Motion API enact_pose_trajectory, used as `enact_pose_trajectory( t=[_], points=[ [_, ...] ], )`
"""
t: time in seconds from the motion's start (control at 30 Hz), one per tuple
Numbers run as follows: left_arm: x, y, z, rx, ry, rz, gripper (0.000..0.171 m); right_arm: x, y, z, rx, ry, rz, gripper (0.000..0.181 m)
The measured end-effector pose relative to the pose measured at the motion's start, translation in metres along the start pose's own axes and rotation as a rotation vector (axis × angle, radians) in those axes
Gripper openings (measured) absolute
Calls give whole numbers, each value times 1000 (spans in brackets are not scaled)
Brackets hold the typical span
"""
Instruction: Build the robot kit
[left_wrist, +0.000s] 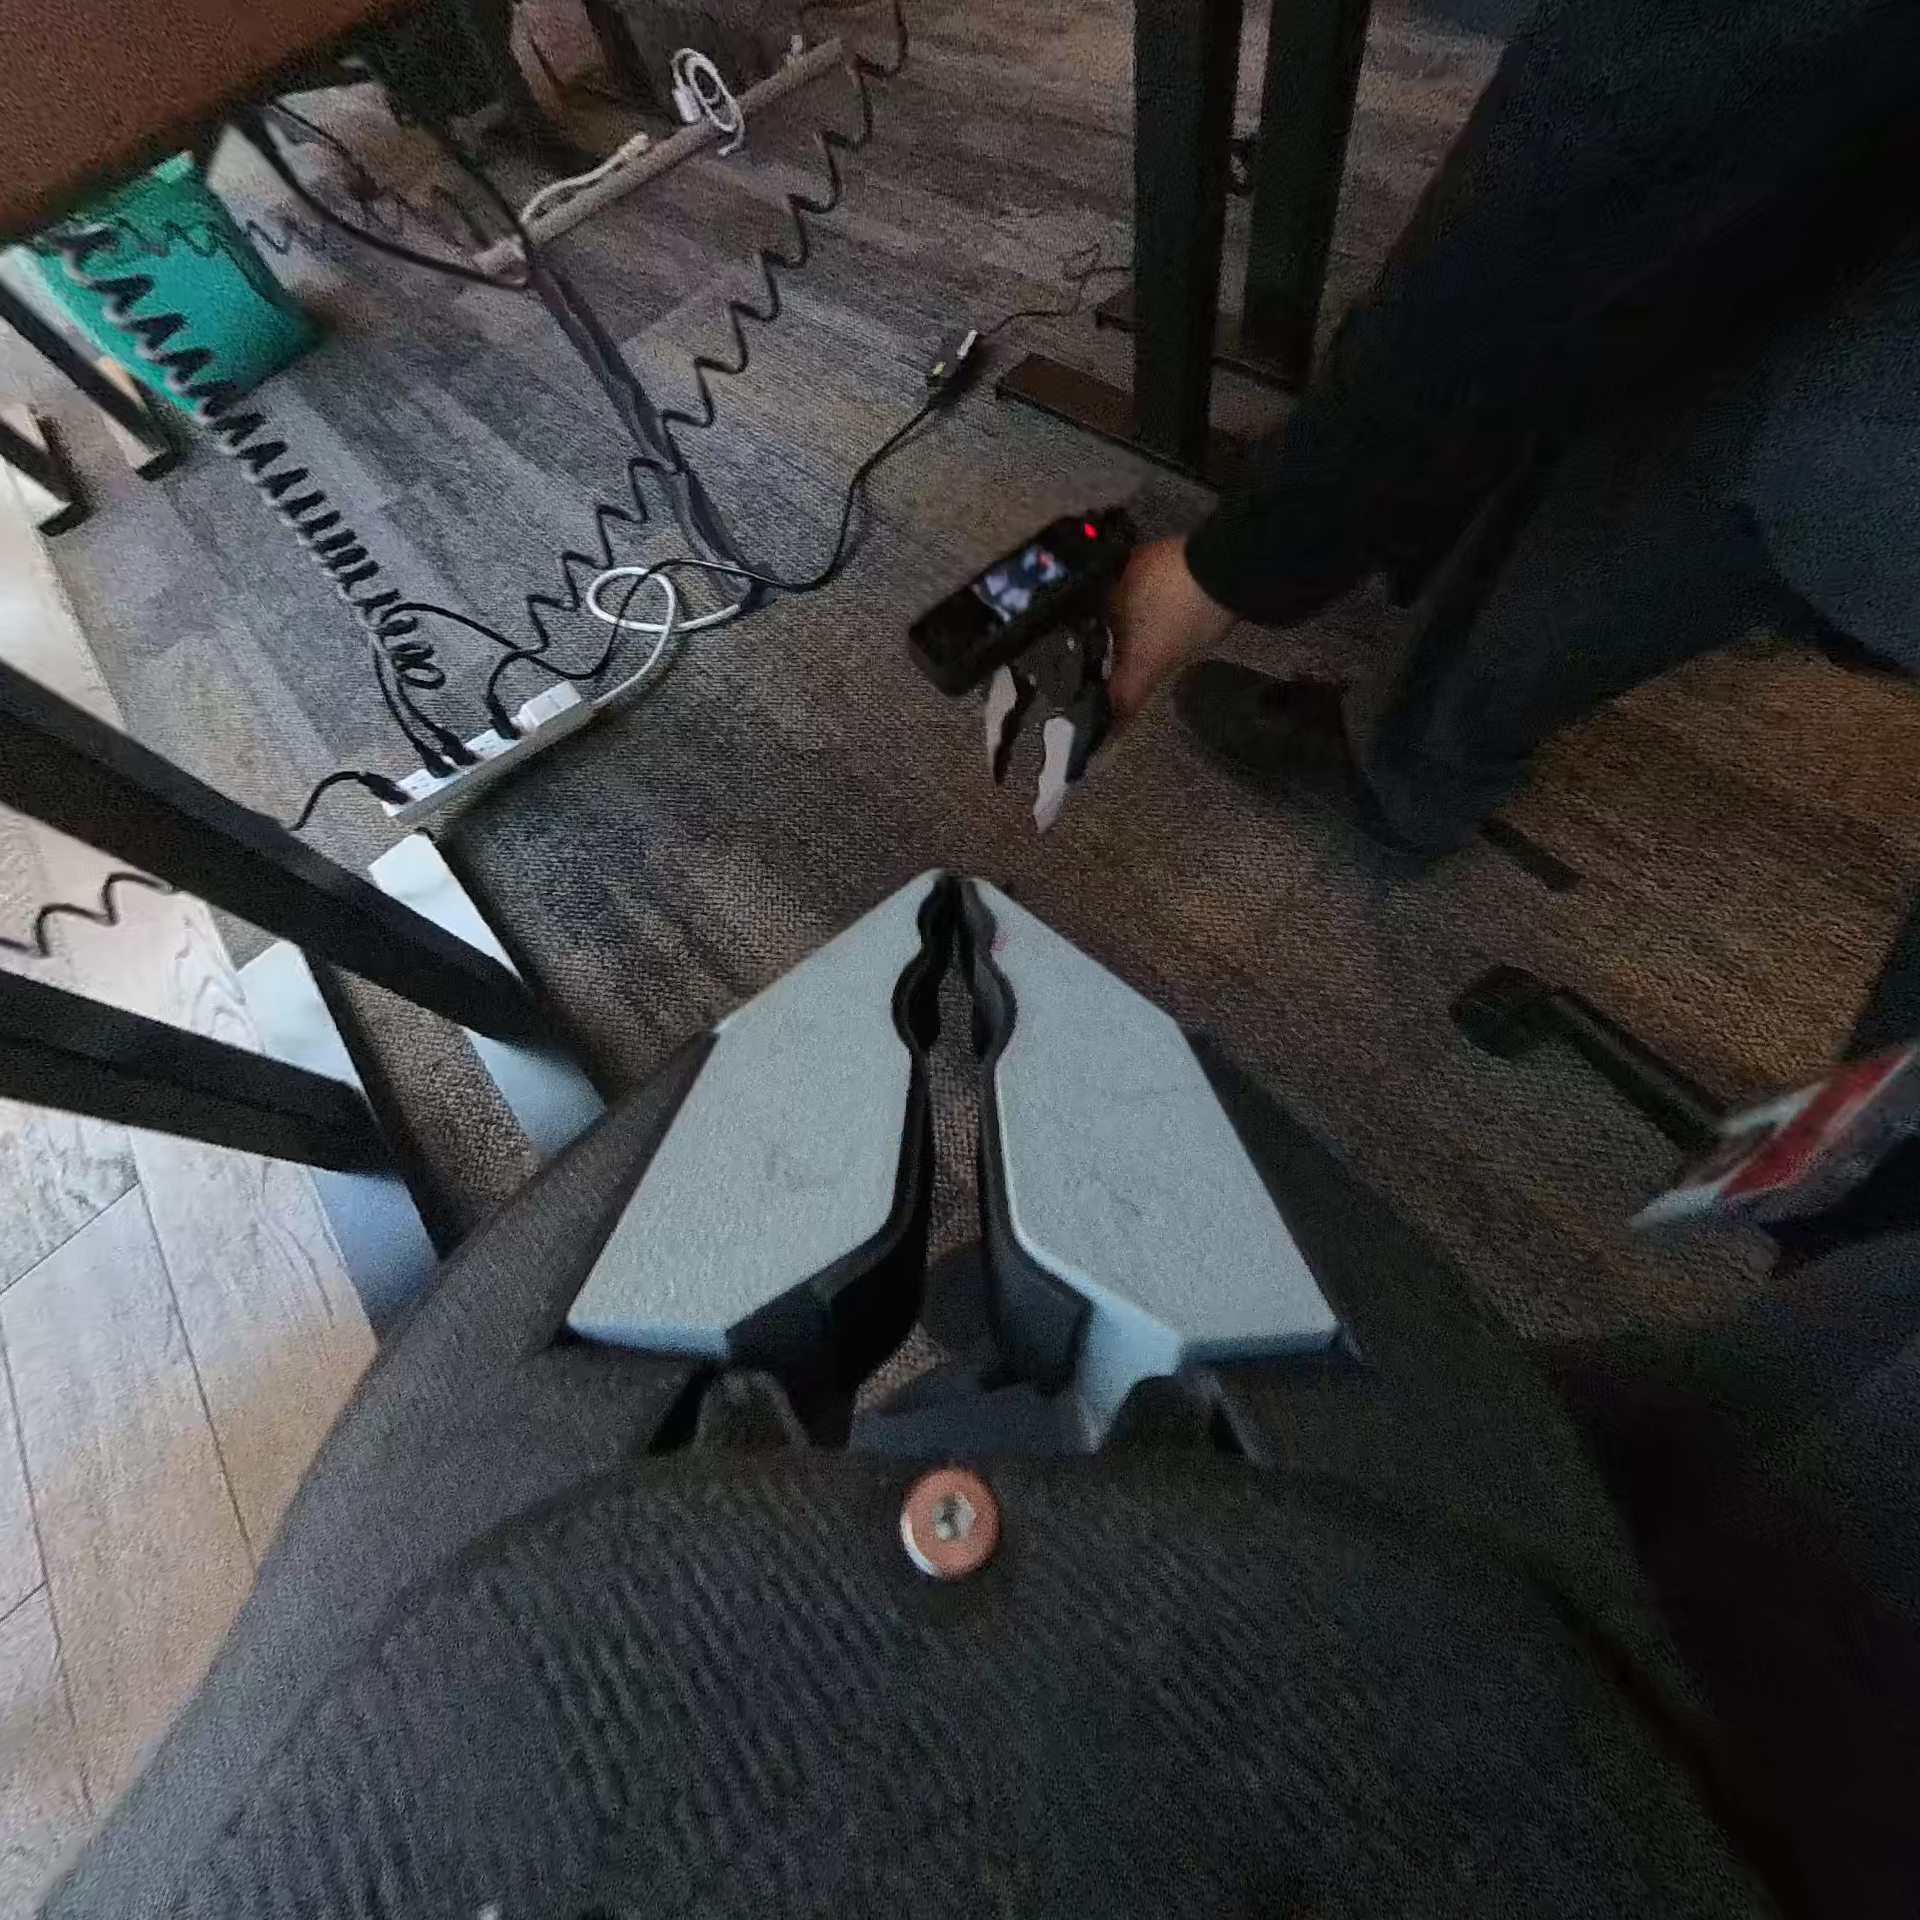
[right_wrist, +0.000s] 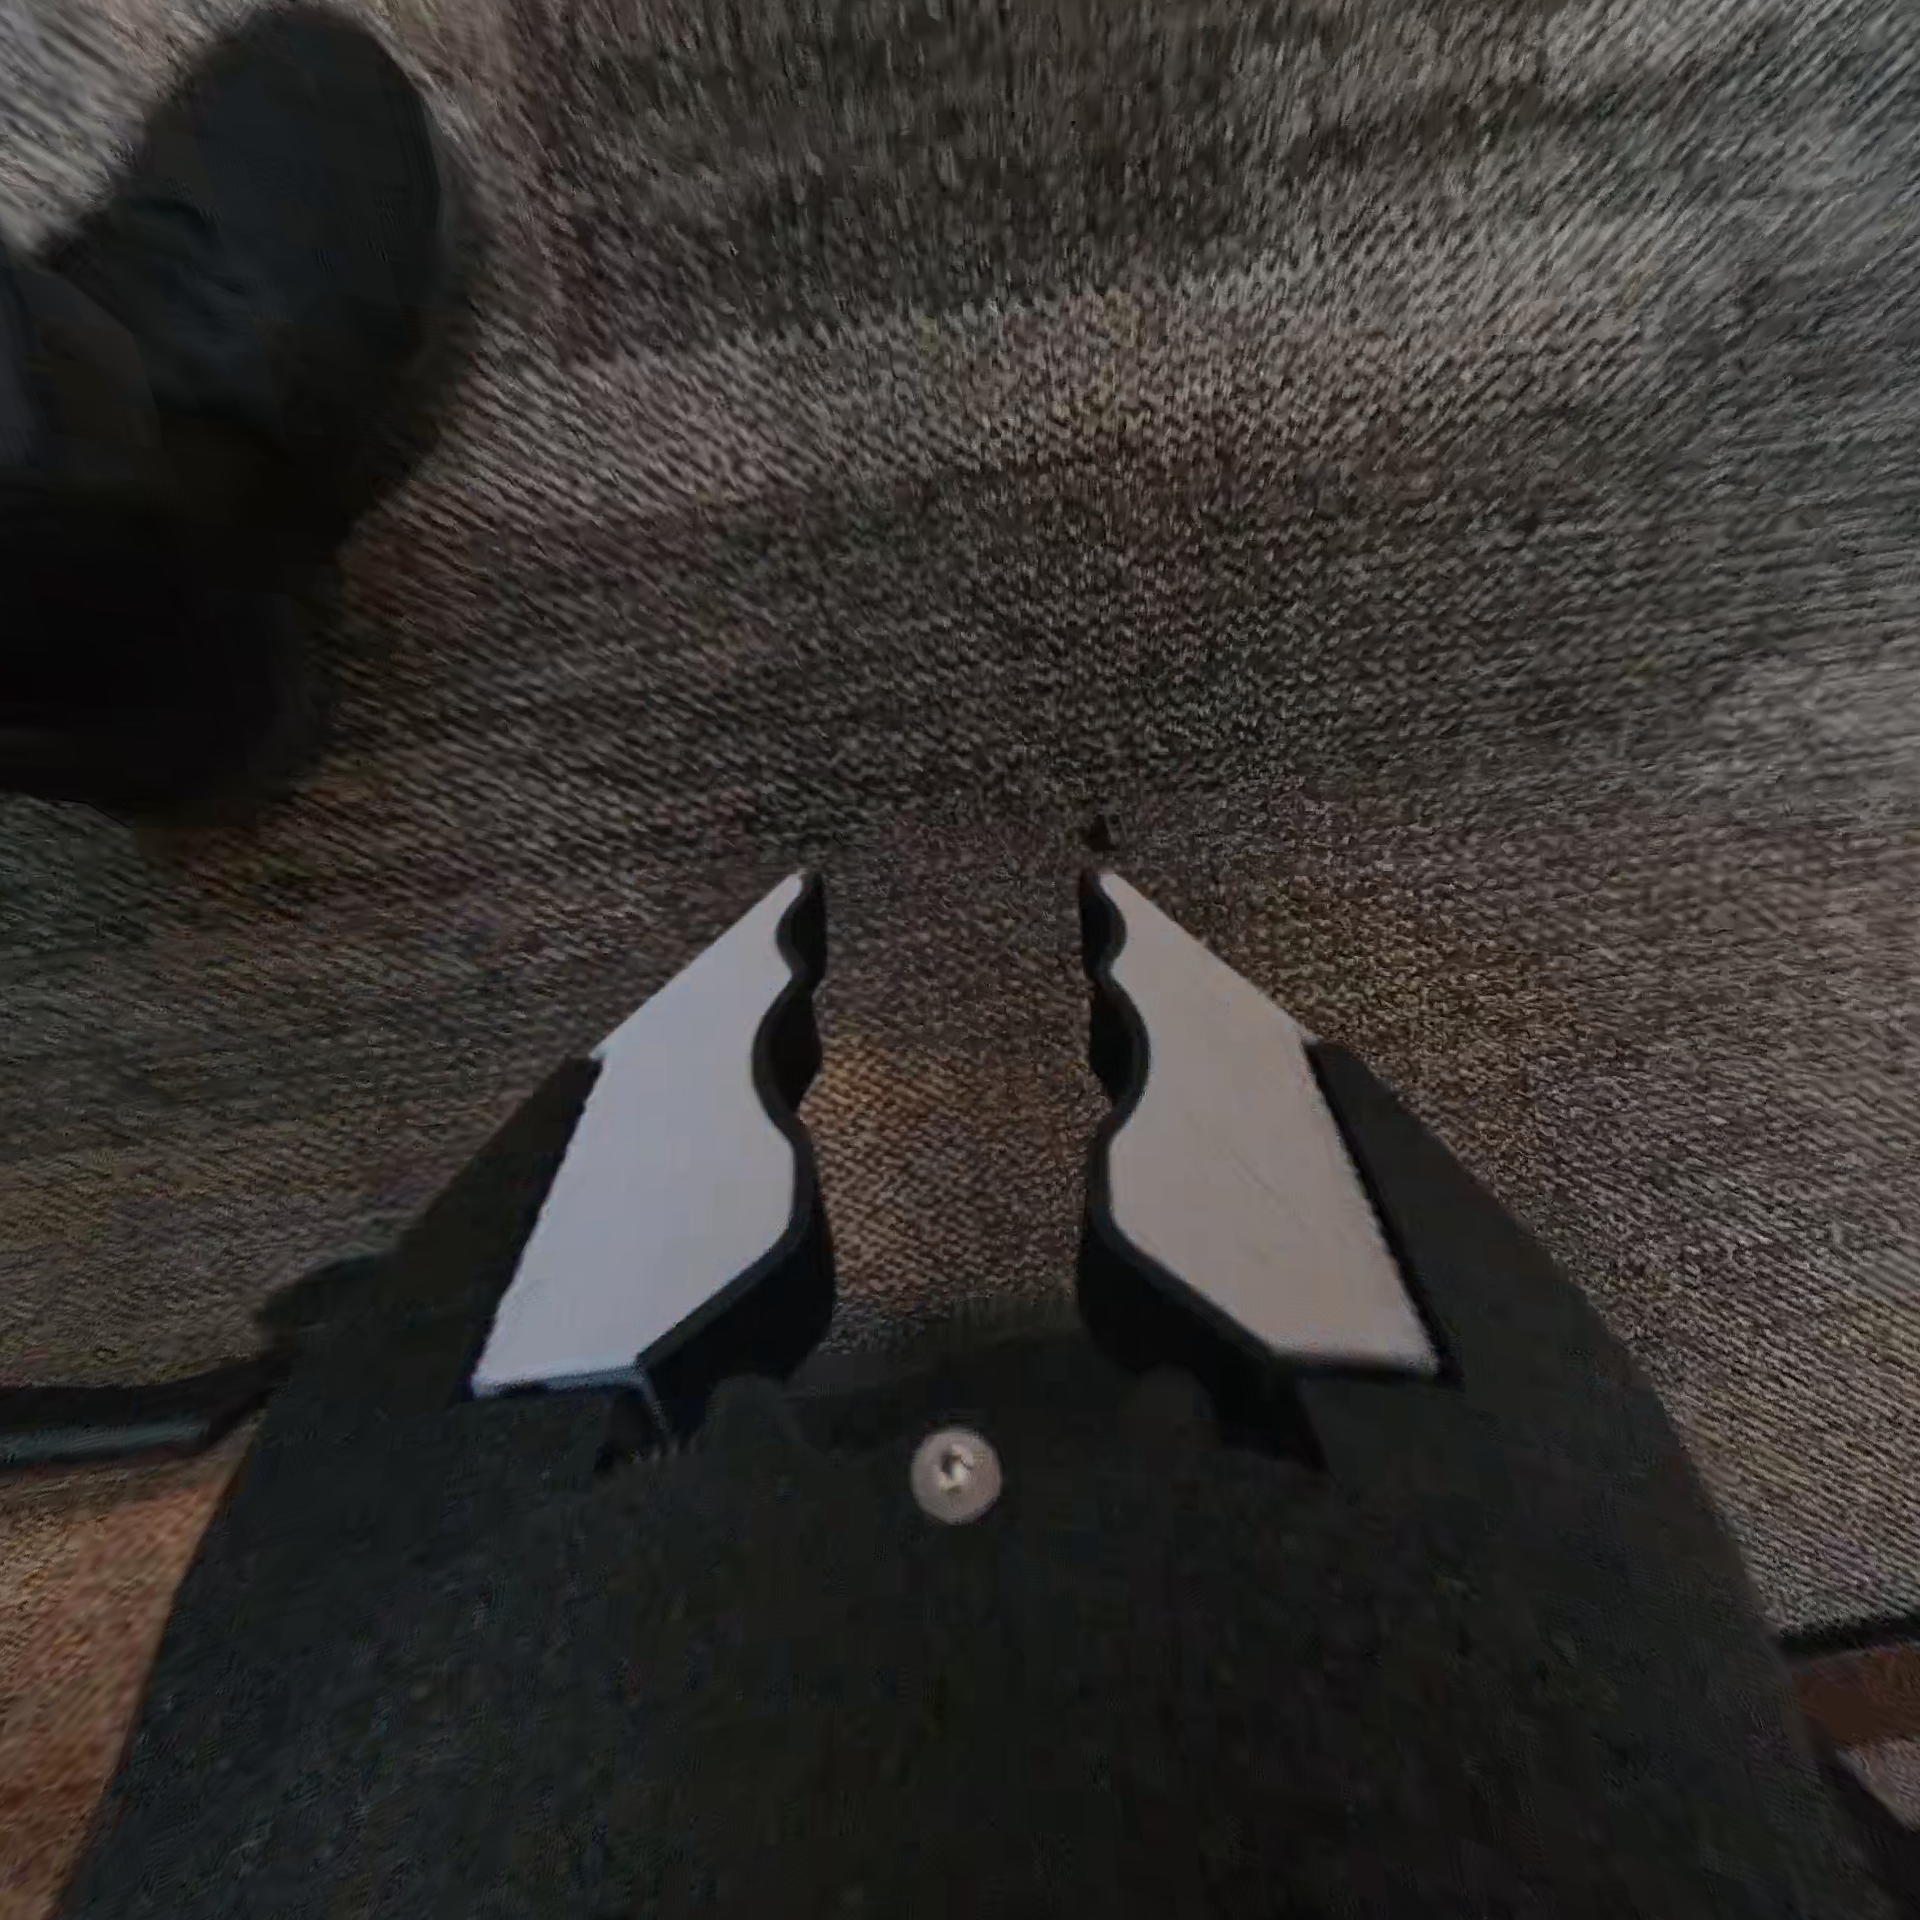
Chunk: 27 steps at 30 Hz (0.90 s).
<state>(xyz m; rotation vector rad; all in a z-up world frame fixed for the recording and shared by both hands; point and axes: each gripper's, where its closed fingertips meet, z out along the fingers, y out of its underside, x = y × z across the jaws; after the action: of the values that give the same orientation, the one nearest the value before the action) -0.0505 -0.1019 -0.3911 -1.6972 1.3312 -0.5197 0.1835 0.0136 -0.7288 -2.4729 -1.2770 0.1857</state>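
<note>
My left gripper (left_wrist: 956, 888) is shut and empty, its grey fingertips touching, pointing down at grey carpet (left_wrist: 790, 769). My right gripper (right_wrist: 951, 883) is open and empty, its jaws a hand's width apart, hanging close above the carpet (right_wrist: 1143, 468). The right gripper also shows farther off in the left wrist view (left_wrist: 1023, 774), held by a person's hand (left_wrist: 1153, 623) in a dark sleeve, with a black camera body on top. A dark shoe (right_wrist: 208, 364) sits at the upper left of the right wrist view.
A white power strip (left_wrist: 488, 743) with black and white cables lies on the carpet. Black table legs (left_wrist: 239, 862) cross at the left and more (left_wrist: 1184, 229) stand behind. A green bin (left_wrist: 177, 270) stands at the far left. A chair base (left_wrist: 1579, 1039) and the person's legs (left_wrist: 1558, 623) are at the right. Across from one pair of fingers to the other is roughly 45 centimeters.
</note>
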Motion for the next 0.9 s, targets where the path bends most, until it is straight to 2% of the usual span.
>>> enact_pose_trajectory(
  t=[0.07,0.13,0.23,0.37,0.47,0.53,0.6,0.7,0.9],
  points=[
    [-19,3,-11,57,-59,-37,0,15,31,64,-105,-30,-33,44],
    [-33,4,-21,113,-65,-97,0,35,61,110,-211,5,-73,44],
    [-52,20,-15,74,-30,-205,0,61,73,151,-220,51,-70,40],
    [-72,29,-9,58,-19,-263,0,71,74,189,-220,-22,-49,31],
    [-80,30,-3,42,-17,-284,0,70,92,205,-295,-80,-48,23],
    [-82,32,1,26,-21,-285,0,73,94,211,-286,-84,-25,9],
    [-82,34,4,8,-22,-287,0,68,86,215,-243,-127,12,7],
    [-81,39,7,-30,-22,-291,0,65,90,221,-245,-138,-13,9],
    [-77,40,13,-64,-7,-285,0,63,93,219,-239,-153,89,7]
  ],
)
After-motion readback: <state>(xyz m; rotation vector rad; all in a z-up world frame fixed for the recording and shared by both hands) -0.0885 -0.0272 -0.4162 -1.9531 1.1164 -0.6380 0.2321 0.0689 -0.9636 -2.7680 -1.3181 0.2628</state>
